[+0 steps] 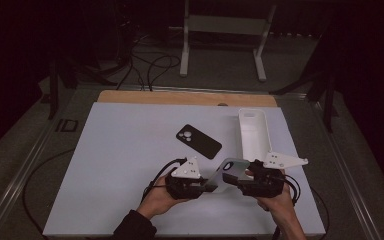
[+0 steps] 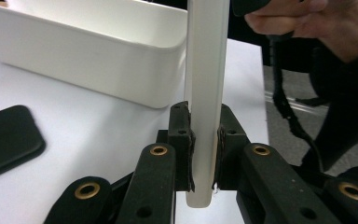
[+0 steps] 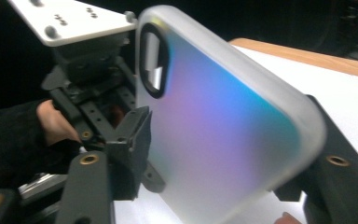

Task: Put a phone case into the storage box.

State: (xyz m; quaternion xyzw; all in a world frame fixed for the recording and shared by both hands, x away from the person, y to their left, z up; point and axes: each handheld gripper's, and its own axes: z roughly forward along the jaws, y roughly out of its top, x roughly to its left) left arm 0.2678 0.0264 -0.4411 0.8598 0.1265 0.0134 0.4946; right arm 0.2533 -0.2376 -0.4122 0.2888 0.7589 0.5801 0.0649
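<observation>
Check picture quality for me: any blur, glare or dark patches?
High view: dim, surroundings black, white table readable. Left gripper view: sharp on the frosted phone case, white tray slightly soft. Right gripper view: case edge motion-blurred, iridescent sheen across it.

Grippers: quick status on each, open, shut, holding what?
Left gripper: shut on the frosted phone case.
Right gripper: open, the case between its jaws, not clamped.

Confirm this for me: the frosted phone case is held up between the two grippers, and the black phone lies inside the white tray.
Not quite. The black phone lies flat on the table, to the left of the white tray, not inside it; the high view shows this. The frosted phone case is indeed held up between the left gripper and right gripper.
</observation>
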